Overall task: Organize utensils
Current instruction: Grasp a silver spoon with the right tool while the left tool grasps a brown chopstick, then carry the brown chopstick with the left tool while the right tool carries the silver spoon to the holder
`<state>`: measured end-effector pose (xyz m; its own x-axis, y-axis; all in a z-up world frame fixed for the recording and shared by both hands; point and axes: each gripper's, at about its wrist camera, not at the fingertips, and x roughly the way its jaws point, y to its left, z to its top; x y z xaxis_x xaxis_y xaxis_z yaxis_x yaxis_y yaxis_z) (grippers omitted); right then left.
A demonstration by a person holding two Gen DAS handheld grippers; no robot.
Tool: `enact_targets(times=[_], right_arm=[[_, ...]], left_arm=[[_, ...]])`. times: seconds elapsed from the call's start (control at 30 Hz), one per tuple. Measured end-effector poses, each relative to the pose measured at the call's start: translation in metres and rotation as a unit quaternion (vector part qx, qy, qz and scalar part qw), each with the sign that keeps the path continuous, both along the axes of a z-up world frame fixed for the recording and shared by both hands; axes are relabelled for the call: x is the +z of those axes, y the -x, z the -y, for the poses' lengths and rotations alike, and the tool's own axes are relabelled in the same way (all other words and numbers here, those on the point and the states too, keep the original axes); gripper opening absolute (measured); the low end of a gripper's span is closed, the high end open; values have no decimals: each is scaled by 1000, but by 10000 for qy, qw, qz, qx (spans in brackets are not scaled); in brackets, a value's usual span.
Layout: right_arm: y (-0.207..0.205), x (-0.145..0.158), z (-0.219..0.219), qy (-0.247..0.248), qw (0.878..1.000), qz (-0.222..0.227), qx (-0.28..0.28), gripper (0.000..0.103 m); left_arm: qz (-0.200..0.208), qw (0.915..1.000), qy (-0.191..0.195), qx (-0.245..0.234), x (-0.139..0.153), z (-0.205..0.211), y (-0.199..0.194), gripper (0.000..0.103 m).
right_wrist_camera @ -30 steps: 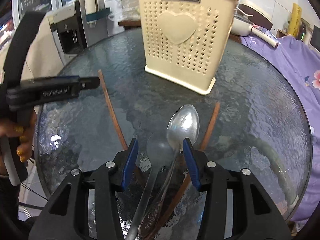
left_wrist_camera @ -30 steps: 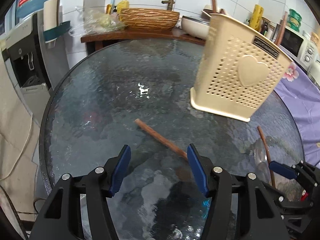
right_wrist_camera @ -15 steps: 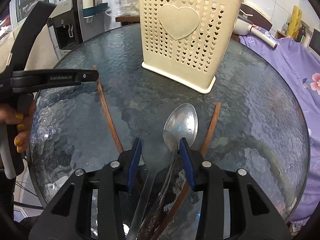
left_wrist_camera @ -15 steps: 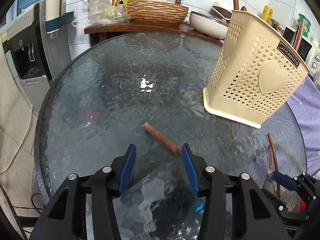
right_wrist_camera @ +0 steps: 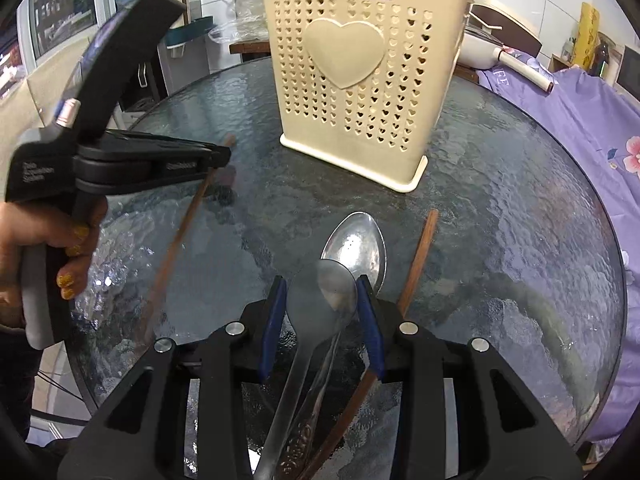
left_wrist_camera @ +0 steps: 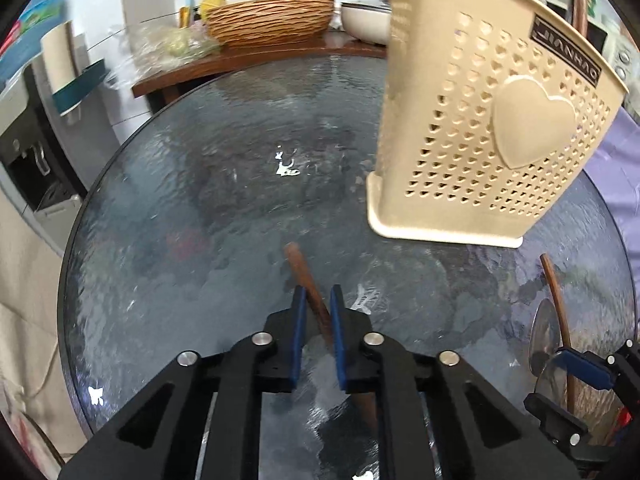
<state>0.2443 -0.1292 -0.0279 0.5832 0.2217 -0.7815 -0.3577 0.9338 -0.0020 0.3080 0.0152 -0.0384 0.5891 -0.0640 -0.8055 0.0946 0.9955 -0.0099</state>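
Observation:
A cream perforated utensil holder (left_wrist_camera: 480,140) (right_wrist_camera: 360,88) stands upright on the round glass table (left_wrist_camera: 200,200) (right_wrist_camera: 520,220), with brown handles sticking out of its top. My left gripper (left_wrist_camera: 318,300) (right_wrist_camera: 222,156) is shut on a brown chopstick (left_wrist_camera: 298,264) (right_wrist_camera: 180,232) near its far end. My right gripper (right_wrist_camera: 322,292) (left_wrist_camera: 576,364) has its pads against the bowl of a steel spoon (right_wrist_camera: 336,288). A larger spoon (right_wrist_camera: 356,240) lies just beyond and under it. A second brown chopstick (right_wrist_camera: 416,264) (left_wrist_camera: 554,292) lies right of the spoons, running under the right finger.
A person's hand (right_wrist_camera: 48,240) holds the left gripper's handle. A water dispenser (left_wrist_camera: 32,152) stands left of the table. Behind it a wooden side table carries a wicker basket (left_wrist_camera: 272,20) and a bowl. Purple flowered cloth (right_wrist_camera: 592,140) lies along the table's right side.
My left gripper slid forward over the chopstick and closed on it. The right jaws narrowed onto the spoon bowl while that hand stayed in place.

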Motion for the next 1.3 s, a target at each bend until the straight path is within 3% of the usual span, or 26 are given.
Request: enact_targets(times=[0.23,0.4,0.8,1.03,1.3], right_arm=[[-2,6,8,-215,9998,58,-8,36],[-1,9,11,-348,9994,92,-19,36],[2,45,31,-1077,9938,286,-28,36],[12,63,30,-1114,9924,516,35,36],[23,83,27,-1188,9909,584,236,36]], left_arm=[[-5,9997,-183,-166,-1,13,-1,7],[-19,9999,-38,-157,1,13,2,7],[733,9960,432,-263,59,2,34,7],[1256,9891,630,-451,94,3,64,7],[1566,9824,756,-688,116,3,86,7]])
